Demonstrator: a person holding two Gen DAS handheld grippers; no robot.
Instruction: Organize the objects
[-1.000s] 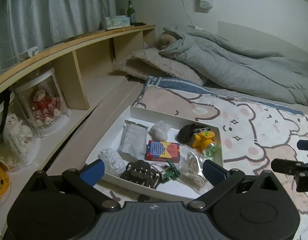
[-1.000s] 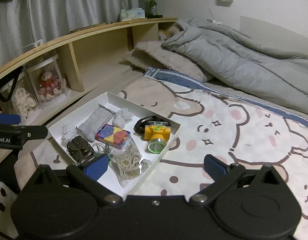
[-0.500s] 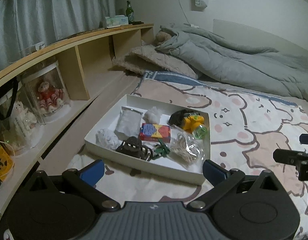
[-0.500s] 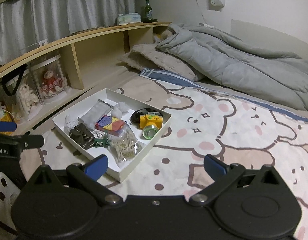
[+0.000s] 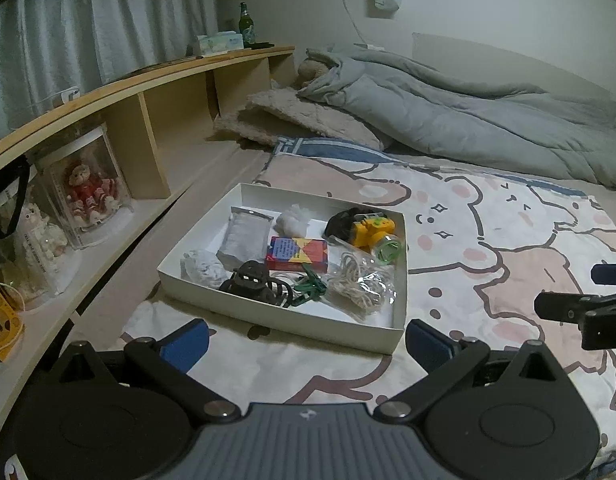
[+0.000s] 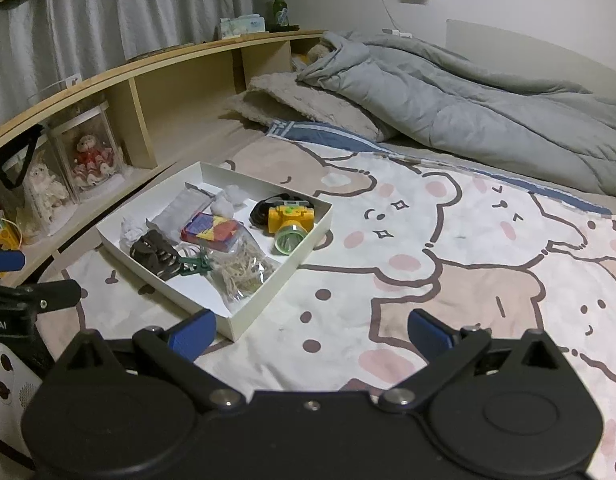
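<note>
Left tongs (image 5: 306,340): spread wide, blue pads well apart, nothing between them, touching nothing. Right tongs (image 6: 311,330): likewise wide open and empty, hanging over the bedspread (image 6: 447,280).

Key relation: the box (image 5: 268,322) lies straight ahead of the left tongs, its near wall just beyond the pads, its long axis running away from them and slightly leftward. From the right tongs it sits ahead and to the left, near corner just beside the left pad. Left tongs nearer and squarer to it.

Left to right across the scene:
- shelf (image 5: 156,92) along the bed's left side, with a doll case (image 5: 88,192).
- box on the bedspread, holding: crumpled tissue (image 5: 202,264), grey pouch (image 5: 244,236), dark hair claw (image 5: 252,284), cotton wad (image 5: 294,218), card box (image 5: 298,254), green clip (image 5: 311,290), bag of rubber bands (image 5: 361,284), yellow headlamp (image 5: 373,232).
- grey duvet (image 6: 467,92) at far right.

All the small items lie inside the box, loosely heaped, none on the bedspread. That fits either items gathered in, or items waiting to be sorted out; I cannot tell which.
</note>
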